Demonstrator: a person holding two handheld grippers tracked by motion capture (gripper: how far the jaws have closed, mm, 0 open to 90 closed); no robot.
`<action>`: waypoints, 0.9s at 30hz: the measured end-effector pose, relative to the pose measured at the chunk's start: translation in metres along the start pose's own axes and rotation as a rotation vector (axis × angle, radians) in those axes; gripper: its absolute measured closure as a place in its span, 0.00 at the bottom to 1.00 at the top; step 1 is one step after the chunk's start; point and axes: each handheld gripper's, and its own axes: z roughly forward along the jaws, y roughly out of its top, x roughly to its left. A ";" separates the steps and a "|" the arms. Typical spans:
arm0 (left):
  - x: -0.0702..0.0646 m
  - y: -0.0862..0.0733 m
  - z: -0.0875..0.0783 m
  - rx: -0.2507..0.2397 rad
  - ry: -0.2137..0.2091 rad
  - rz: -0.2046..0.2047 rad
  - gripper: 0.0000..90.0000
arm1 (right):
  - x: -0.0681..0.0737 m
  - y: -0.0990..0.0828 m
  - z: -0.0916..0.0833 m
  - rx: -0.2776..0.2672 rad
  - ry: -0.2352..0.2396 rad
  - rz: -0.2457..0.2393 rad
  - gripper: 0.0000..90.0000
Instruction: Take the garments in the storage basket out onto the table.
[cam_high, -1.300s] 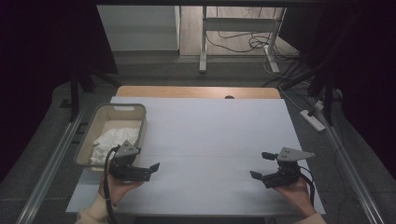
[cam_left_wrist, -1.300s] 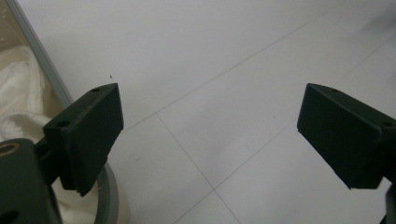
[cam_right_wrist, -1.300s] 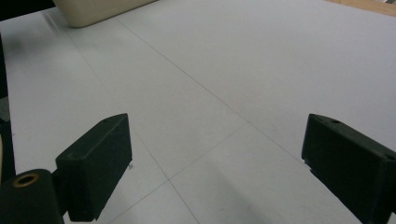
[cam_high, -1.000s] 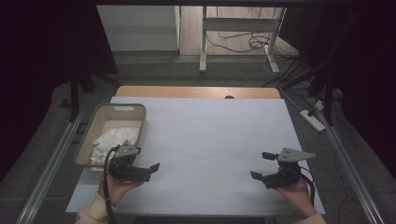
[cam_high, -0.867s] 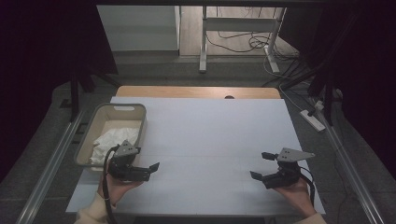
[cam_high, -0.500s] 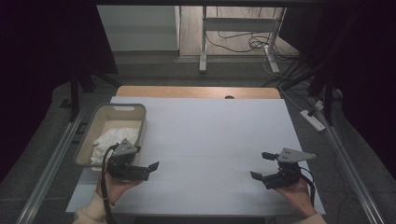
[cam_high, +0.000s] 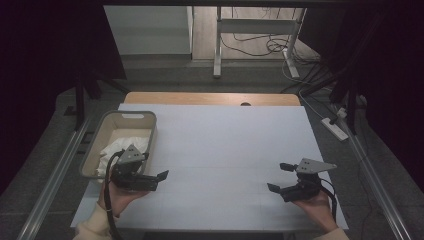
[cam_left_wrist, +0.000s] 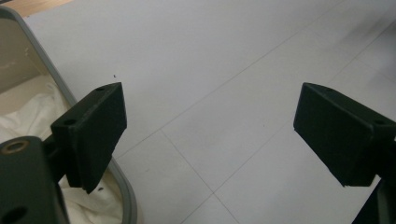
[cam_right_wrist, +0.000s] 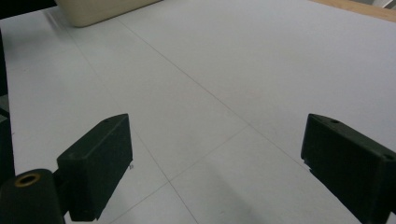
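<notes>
A crumpled white cloth (cam_high: 116, 149) lies inside the beige bin (cam_high: 131, 117) at the table's left edge.

Cloth (cam_high: 117, 148) in bin (cam_high: 142, 118) at table's (cam_high: 230, 140) left.

The tabletop (cam_high: 225, 145) is white with faint seam lines crossing it, and a strip of bare wood shows along its far edge. A grey basket (cam_high: 100, 145) stands at the left edge, about midway along it, with crumpled white cloth (cam_high: 112, 150) inside. The remaining surface is plain white.
</notes>
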 end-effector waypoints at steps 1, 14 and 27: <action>0.001 0.001 0.000 -0.002 -0.001 -0.002 0.12 | 0.000 0.000 0.000 -0.001 -0.001 0.002 0.10; 0.014 0.015 -0.001 0.008 0.021 -0.008 0.12 | 0.000 0.000 0.001 0.004 -0.003 0.001 0.10; 0.026 0.033 -0.017 0.004 0.055 0.007 0.12 | 0.000 0.000 0.004 0.009 0.000 0.006 0.10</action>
